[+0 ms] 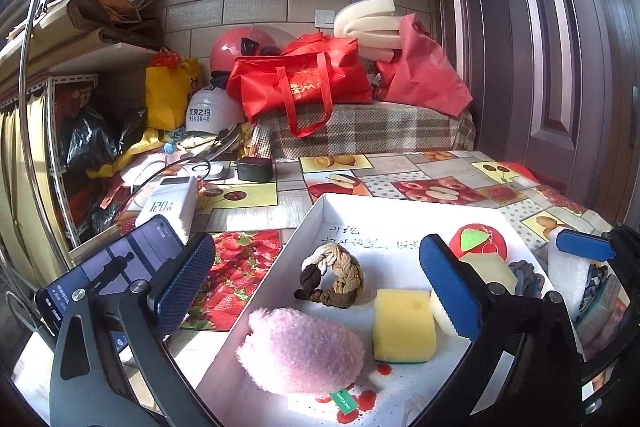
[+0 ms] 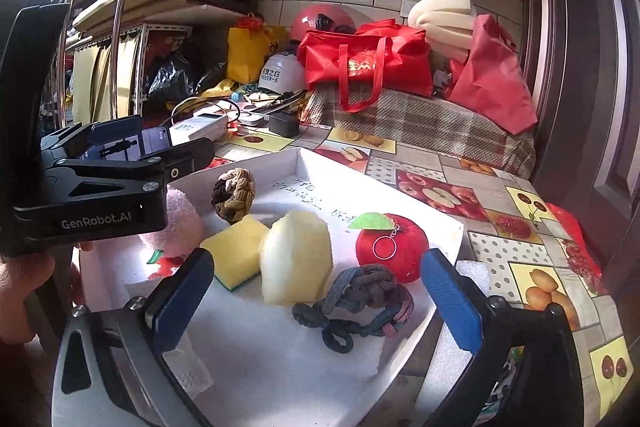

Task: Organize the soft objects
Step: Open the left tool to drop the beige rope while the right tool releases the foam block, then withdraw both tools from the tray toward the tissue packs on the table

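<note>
With both claws spread wide, empty: left gripper (image 1: 316, 287) over pink plush (image 1: 302, 353), right gripper (image 2: 318, 297) over blue braided ring (image 2: 356, 301), all inside white tray (image 2: 448, 223). Risk: crowded items, neighbouring yellow sponge (image 2: 236, 251) nudged or pinched.

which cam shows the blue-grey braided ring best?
Right wrist: the blue-grey braided ring lies whole and unblocked in the white tray. In the left wrist view only a sliver shows behind that gripper's own finger.

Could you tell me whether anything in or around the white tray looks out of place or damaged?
Nothing looks spilled or damaged. The pale foam chunk has rough, torn-looking edges, and a white foam piece lies outside the tray, beside its right wall.
</note>
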Motion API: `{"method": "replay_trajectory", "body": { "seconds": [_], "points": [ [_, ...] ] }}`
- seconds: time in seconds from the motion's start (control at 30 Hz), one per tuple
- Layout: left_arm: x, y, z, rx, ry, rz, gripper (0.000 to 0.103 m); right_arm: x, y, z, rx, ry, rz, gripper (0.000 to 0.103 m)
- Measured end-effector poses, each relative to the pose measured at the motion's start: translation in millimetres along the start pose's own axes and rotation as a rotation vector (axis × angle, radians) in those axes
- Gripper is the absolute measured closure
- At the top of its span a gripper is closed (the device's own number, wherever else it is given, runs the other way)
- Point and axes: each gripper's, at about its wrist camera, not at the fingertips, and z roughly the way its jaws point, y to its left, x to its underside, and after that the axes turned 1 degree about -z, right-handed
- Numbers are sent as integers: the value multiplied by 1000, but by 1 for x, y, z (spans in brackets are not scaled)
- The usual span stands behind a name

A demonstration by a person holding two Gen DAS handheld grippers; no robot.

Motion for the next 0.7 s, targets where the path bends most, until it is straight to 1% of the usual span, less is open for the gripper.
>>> {"method": "replay_trajectory", "body": {
  "seconds": [0.27,0.37,0.47,0.5,0.57,0.63,0.7],
  "points": [
    [-1,1,-1,-6,-5,-2,0,0,9,1,4,2,-42,0],
    [-3,4,-4,-37,-21,-17,0,-1,19,10,13,50,-93,0],
    [-3,10,-10,-89,-41,-50,0,2,38,22,24,110,-183,0],
    [-2,13,-12,-100,-44,-66,0,1,42,23,20,112,-196,0],
    [-2,20,-15,-113,-45,-103,0,0,42,20,7,94,-177,0],
    [0,26,-17,-118,-45,-134,0,1,44,17,20,81,-188,0],
    [1,28,-18,-122,-46,-151,0,1,44,9,24,43,-192,0]
  ]
}}
